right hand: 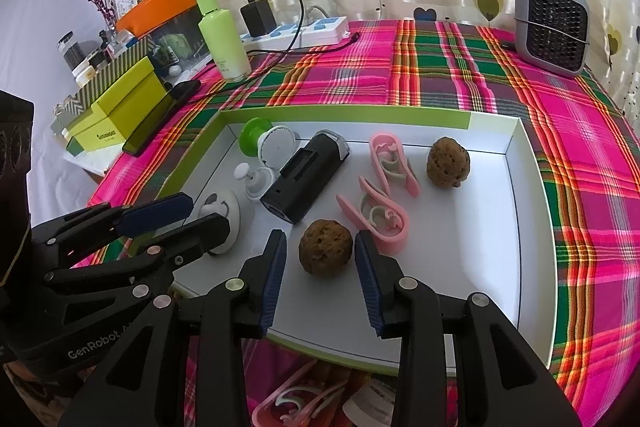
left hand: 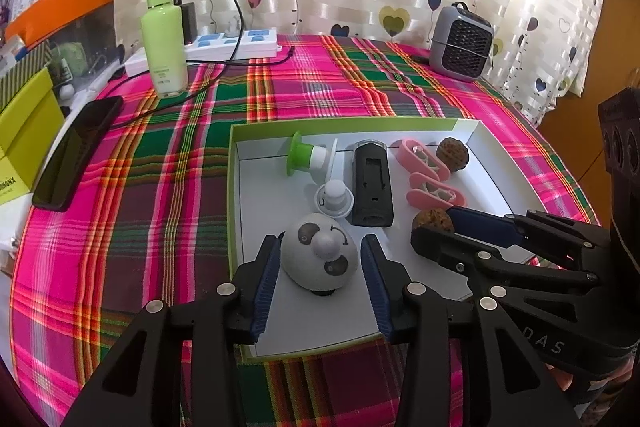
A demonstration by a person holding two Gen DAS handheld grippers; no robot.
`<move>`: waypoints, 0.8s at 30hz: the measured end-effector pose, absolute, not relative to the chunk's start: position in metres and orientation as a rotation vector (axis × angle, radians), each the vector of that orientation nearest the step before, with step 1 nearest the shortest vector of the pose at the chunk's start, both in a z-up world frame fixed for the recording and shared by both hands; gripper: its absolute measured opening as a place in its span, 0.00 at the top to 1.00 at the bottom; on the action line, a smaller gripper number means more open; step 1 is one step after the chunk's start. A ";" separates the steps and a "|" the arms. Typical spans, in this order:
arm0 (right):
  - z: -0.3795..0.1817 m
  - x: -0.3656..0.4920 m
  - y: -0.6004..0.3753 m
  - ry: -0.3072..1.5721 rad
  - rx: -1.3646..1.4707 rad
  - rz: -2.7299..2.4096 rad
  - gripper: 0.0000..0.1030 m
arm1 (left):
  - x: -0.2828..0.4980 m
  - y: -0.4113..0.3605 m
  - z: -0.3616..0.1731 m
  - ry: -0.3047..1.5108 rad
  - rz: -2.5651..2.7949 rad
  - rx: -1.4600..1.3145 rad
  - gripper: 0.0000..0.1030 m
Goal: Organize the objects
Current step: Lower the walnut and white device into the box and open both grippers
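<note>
A shallow white tray with a green rim (left hand: pixel 234 187) (right hand: pixel 532 211) lies on the plaid cloth. In it are a white panda-face dome (left hand: pixel 318 257) (right hand: pixel 226 211), two walnuts (right hand: pixel 326 246) (right hand: pixel 447 163), two pink clips (right hand: pixel 394 163) (right hand: pixel 380 221), a black box (left hand: pixel 371 183) (right hand: pixel 306 179), a green-and-white spool (left hand: pixel 308 157) and a small white knob (left hand: pixel 334 197). My left gripper (left hand: pixel 320 259) is open, its fingers either side of the panda dome. My right gripper (right hand: pixel 320 251) is open, its fingers either side of the near walnut (left hand: pixel 434 221).
A green bottle (left hand: pixel 164 39), a power strip (left hand: pixel 232 45) with a charger and cable, and a black phone (left hand: pixel 76 155) are at the back left. A grey fan heater (left hand: pixel 460 43) stands back right. Yellow-green boxes (right hand: pixel 116 115) sit left. More pink clips (right hand: pixel 296 403) lie below the tray's near edge.
</note>
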State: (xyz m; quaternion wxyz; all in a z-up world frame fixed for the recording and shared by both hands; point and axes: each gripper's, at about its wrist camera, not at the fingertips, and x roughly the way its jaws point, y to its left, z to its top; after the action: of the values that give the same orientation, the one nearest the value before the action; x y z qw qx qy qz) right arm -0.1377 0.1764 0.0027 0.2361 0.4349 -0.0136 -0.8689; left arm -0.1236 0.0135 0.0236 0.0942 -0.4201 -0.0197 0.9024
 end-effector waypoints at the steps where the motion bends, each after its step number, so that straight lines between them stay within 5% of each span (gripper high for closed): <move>1: 0.003 -0.137 0.177 -0.037 1.192 -2.385 0.64 | -0.123 0.014 0.024 -0.058 2.677 -1.247 0.61; 24: 0.013 -0.123 0.179 -0.012 1.167 -2.422 0.58 | -0.102 0.006 0.034 -0.052 2.726 -1.221 0.60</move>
State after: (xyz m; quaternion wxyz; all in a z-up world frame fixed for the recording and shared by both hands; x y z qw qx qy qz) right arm -0.1230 0.1787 0.0133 0.2246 0.4232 -0.0042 -0.8778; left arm -0.1018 0.0062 0.0340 0.0768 -0.4075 -0.0174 0.9098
